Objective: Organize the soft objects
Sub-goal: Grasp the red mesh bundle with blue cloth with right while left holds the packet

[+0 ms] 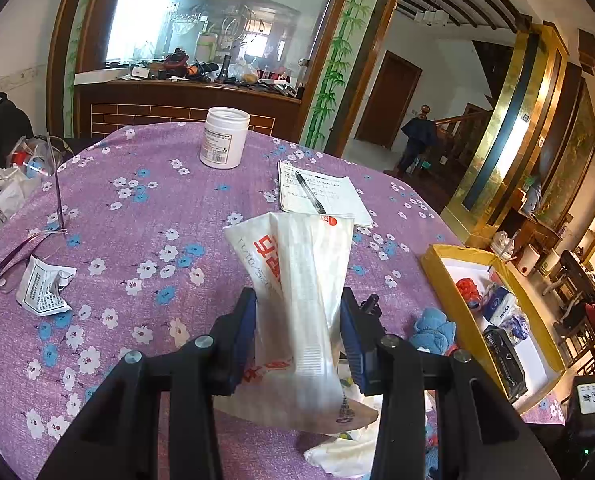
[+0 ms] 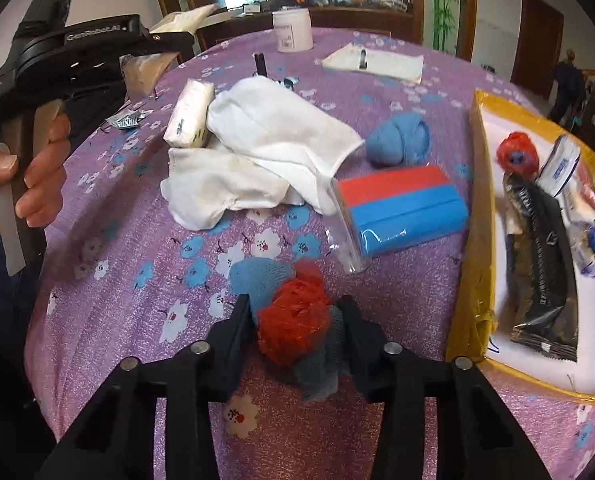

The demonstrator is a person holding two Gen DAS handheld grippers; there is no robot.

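Observation:
My left gripper (image 1: 297, 320) is shut on a white tissue pack with red print (image 1: 297, 280) and holds it above the purple floral table (image 1: 137, 200). My right gripper (image 2: 293, 316) is shut on a red and blue mesh ball (image 2: 293, 320) low over the table. A yellow box (image 2: 479, 140) at the right holds a red mesh ball (image 2: 517, 152), a black packet (image 2: 541, 260) and small packs. On the table lie white cloths (image 2: 257, 148), a small tissue pack (image 2: 189, 114), a blue cloth ball (image 2: 397, 140) and red and blue sponges in a clear bag (image 2: 401, 208).
A white jar (image 1: 224, 138), a notepad with a pen (image 1: 321, 196), glasses (image 1: 25, 248) and a crumpled paper (image 1: 43, 290) lie on the table. The yellow box (image 1: 445, 280) sits at the table's right edge. The left hand and its gripper body (image 2: 57, 64) show at upper left.

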